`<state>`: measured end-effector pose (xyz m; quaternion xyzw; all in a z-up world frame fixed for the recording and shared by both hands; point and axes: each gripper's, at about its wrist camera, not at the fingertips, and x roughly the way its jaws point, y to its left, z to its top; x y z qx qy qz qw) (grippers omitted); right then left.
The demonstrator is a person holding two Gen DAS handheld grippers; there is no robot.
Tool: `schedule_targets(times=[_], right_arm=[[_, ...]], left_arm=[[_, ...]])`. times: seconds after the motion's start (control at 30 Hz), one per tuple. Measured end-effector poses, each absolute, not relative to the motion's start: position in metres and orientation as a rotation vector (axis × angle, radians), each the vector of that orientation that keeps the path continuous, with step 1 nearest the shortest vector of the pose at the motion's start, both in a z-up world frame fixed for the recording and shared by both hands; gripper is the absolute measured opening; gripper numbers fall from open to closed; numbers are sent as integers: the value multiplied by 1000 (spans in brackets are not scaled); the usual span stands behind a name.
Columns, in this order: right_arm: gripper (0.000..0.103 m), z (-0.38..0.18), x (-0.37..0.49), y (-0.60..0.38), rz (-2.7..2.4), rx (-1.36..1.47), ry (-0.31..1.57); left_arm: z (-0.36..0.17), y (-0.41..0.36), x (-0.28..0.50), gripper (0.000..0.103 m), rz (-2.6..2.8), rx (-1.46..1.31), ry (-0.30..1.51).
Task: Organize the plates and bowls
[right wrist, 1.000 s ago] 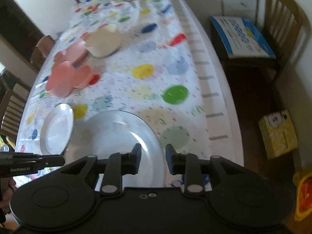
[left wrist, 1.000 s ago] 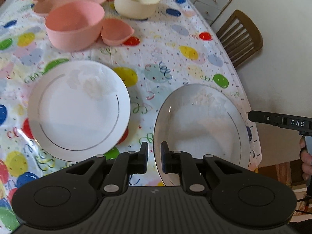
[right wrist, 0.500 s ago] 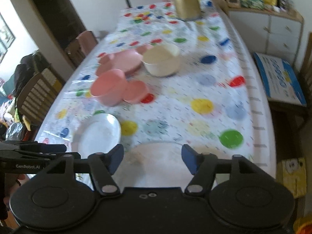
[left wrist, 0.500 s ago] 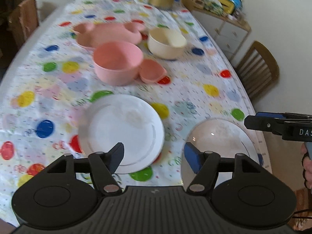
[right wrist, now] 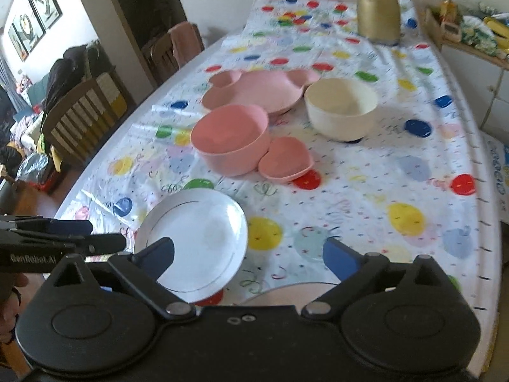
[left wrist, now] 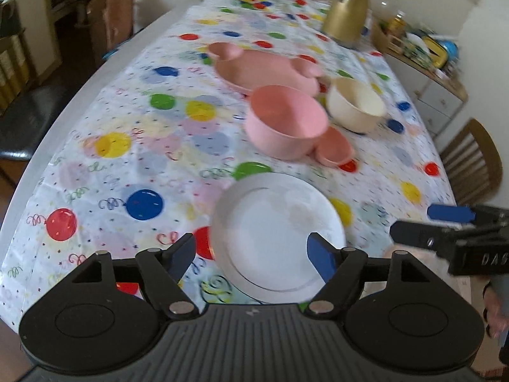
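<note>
Plates and bowls sit untouched as the left gripper (left wrist: 251, 254) and right gripper (right wrist: 248, 254) hover, jaws apart and empty, apparently choosing a first pick: the white plate (left wrist: 280, 238) lies nearest on the desk (left wrist: 133, 146). Only the right view shows a second plate's rim (right wrist: 296, 288) below.

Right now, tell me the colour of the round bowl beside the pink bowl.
Cream bowl; right wrist view shows it best.
</note>
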<state>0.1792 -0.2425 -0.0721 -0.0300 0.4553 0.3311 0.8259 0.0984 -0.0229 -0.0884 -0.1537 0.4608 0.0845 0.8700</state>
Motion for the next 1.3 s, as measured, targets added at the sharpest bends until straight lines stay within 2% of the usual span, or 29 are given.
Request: schedule_targets(times=[0.23, 0.5, 0.73, 0.8, 0.83, 0.97, 1.07, 1.2, 1.3], right_arm=[[91, -100, 198, -216, 690, -74, 1058], [73, -119, 210, -208, 659, -26, 1143], [48, -129, 216, -206, 650, 6, 1186], [43, -131, 217, -207, 648, 24, 1199], [38, -132, 218, -208, 650, 36, 1207], [31, -136, 222, -211, 649, 70, 1232], [27, -139, 224, -214, 654, 94, 1252], [21, -142, 228, -218, 656, 116, 1269], [14, -146, 230, -222, 660, 138, 1286]], left_arm=[[-111, 1, 112, 76, 230, -325, 981], [-132, 10, 125, 76, 202, -335, 1015], [-145, 12, 133, 75, 173, -339, 1043], [-146, 15, 135, 68, 160, -356, 1044], [-147, 15, 135, 63, 150, -360, 1048], [-151, 20, 138, 41, 114, -408, 1062], [-155, 26, 138, 34, 95, -457, 1067], [-158, 34, 138, 32, 79, -492, 1068], [-162, 42, 139, 26, 55, -537, 1072]])
